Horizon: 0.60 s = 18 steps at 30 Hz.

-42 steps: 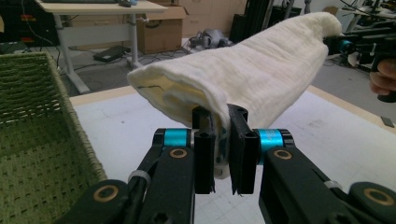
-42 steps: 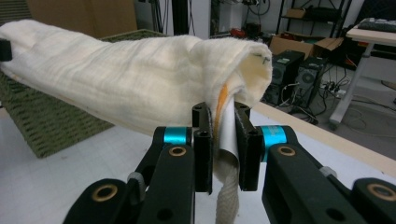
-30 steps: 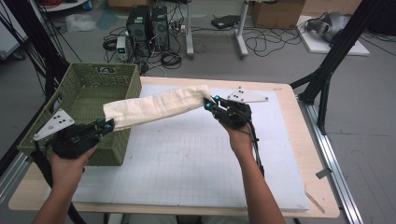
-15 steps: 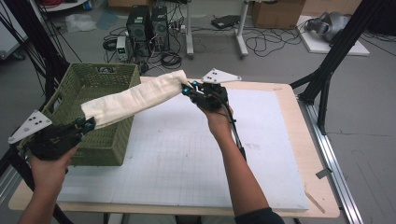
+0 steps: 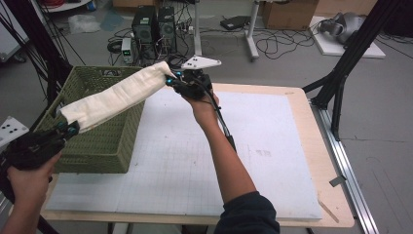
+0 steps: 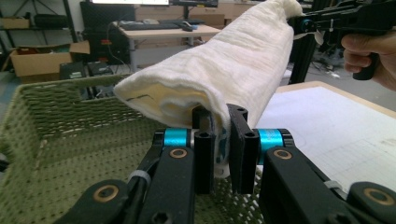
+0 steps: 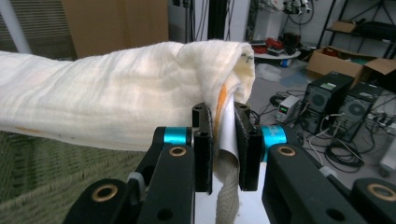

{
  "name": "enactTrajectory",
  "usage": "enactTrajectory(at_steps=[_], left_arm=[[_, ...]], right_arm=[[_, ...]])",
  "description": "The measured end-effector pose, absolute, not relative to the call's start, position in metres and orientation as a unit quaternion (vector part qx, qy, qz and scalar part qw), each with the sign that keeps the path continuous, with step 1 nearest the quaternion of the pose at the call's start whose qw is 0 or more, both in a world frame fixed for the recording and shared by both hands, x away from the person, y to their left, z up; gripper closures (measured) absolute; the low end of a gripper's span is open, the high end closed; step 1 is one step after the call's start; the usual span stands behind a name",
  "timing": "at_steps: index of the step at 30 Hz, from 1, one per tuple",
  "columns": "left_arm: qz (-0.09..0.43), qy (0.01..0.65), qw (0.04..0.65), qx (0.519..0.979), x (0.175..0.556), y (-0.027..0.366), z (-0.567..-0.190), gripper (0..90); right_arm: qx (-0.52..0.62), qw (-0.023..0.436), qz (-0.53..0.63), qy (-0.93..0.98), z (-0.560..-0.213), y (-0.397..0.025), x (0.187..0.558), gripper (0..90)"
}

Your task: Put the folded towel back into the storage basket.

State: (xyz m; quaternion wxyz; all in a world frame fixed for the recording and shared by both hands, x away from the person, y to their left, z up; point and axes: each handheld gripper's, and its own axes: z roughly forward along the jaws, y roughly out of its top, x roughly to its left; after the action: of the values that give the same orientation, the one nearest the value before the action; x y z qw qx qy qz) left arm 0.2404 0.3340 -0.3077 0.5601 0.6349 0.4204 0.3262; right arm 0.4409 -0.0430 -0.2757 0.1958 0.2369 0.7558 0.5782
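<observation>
A folded cream towel [image 5: 117,96] hangs stretched in the air between my two grippers, above the green woven basket [image 5: 104,141] at the table's left. My left gripper [image 5: 67,129] is shut on the towel's near end [image 6: 196,93], over the basket's front left wall. My right gripper [image 5: 171,80] is shut on the far end [image 7: 140,112], raised above the basket's back right corner. In the right gripper view a fold of cloth hangs down between the jaws.
A white gridded mat [image 5: 243,146] covers the wooden table [image 5: 316,146]. Black frame legs [image 5: 341,83] stand at the right. Computer towers [image 5: 153,27] and cables lie on the floor behind the table.
Both grippers carried the towel leftward and upward. It now hangs over the basket rather than across the mat's back edge.
</observation>
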Motion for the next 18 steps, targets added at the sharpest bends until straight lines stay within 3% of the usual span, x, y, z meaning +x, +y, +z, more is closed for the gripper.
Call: enactTrajectory(at_steps=[18], left_arm=[[0.349,0.449,0.541,0.619,0.233,0.369,-0.316,81.5]], right_arm=[[0.217,0.184,0.552,0.783,-0.262,0.039,0.476,80.6]])
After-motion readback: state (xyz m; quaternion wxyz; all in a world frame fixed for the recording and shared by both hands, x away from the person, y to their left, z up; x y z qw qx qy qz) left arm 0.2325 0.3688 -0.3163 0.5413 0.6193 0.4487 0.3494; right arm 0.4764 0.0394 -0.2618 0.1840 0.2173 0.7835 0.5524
